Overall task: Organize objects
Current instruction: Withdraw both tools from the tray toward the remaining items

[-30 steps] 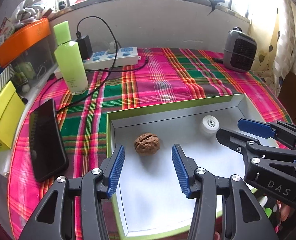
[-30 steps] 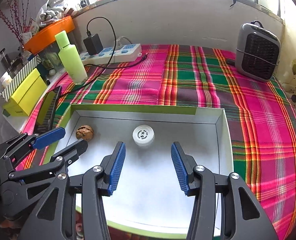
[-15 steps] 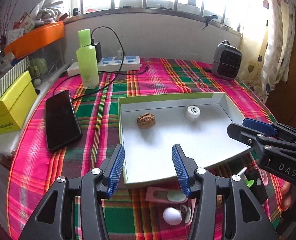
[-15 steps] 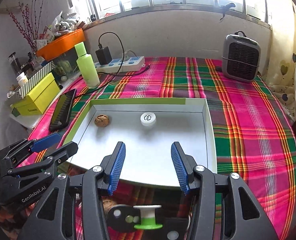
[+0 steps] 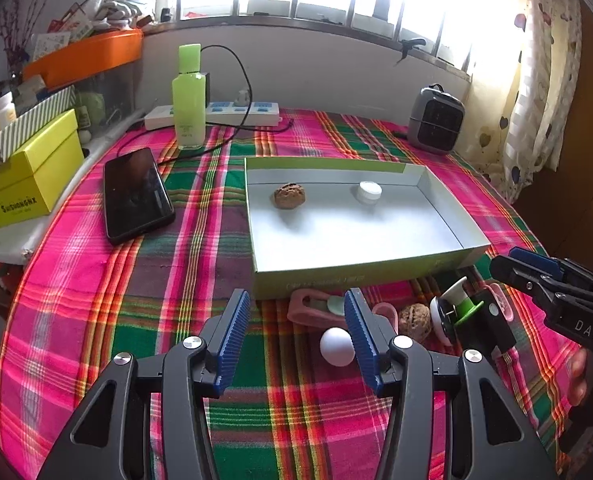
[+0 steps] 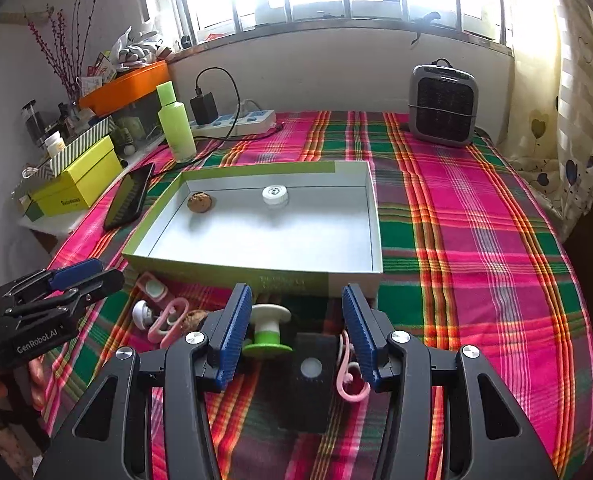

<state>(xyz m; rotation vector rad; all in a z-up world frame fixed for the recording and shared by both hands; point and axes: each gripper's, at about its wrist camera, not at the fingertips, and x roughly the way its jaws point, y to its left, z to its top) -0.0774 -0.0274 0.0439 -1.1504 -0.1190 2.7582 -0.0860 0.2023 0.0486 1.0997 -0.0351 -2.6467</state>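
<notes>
A shallow green-sided box point(image 5: 336, 274) point(image 6: 288, 280) with a white floor lies on the plaid cloth. Inside it sit a walnut point(image 5: 289, 196) point(image 6: 200, 202) and a small white jar point(image 5: 369, 191) point(image 6: 275, 196). In front of the box lie a pink clip point(image 5: 316, 308), a white egg-shaped ball point(image 5: 336, 346), a second walnut point(image 5: 415, 317), a white-and-green spool point(image 5: 456, 306) point(image 6: 266, 330), a black block point(image 6: 310, 376) and a pink hook point(image 6: 346, 376). My left gripper point(image 5: 296, 336) hangs open above the cloth, empty. My right gripper point(image 6: 296, 330) stands open over the spool and block, touching neither.
A black phone point(image 5: 136, 194) lies left of the box, with a green bottle point(image 5: 188, 100) and a power strip point(image 5: 232, 114) behind. A yellow box point(image 5: 20, 184) sits at the left edge. A grey heater point(image 6: 442, 106) stands at the back right.
Both grippers have pulled back from over the box toward the near edge of the table. The small items in front of the box have come into view. Jaws unchanged.
</notes>
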